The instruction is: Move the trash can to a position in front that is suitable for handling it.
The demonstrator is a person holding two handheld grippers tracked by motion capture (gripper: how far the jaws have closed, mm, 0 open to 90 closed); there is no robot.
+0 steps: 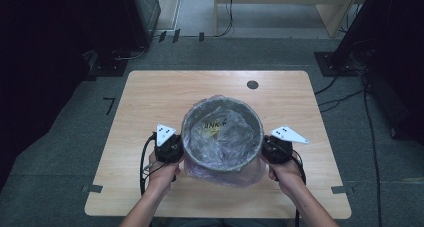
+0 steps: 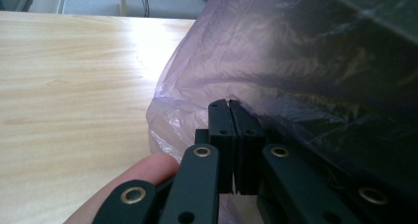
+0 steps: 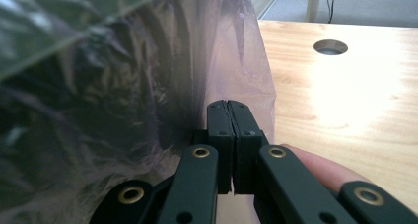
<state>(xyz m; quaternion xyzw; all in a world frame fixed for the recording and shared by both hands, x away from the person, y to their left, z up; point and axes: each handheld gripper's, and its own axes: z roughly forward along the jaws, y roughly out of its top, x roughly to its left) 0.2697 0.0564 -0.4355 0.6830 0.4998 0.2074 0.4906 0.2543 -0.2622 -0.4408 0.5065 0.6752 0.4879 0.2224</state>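
Bin (image 1: 222, 159) with crinkled, translucent purple liner (image 2: 207, 61)

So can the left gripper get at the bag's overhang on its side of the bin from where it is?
Probably yes. The left gripper sits right against the purple bag draped over the bin, nothing between them. Its jaws are shut, though, so they would need opening first.

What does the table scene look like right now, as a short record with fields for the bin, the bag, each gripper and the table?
bin: round dark bin, upright, mid-table
bag: pale purple plastic bag lining the bin, folded over the rim and down the outside
inside bin: yellow printed item under the plastic
left gripper: jaws shut, at the bag on the bin's left side
right gripper: jaws shut, at the bag on the bin's right side
table: light wood, round cable hole at the far side
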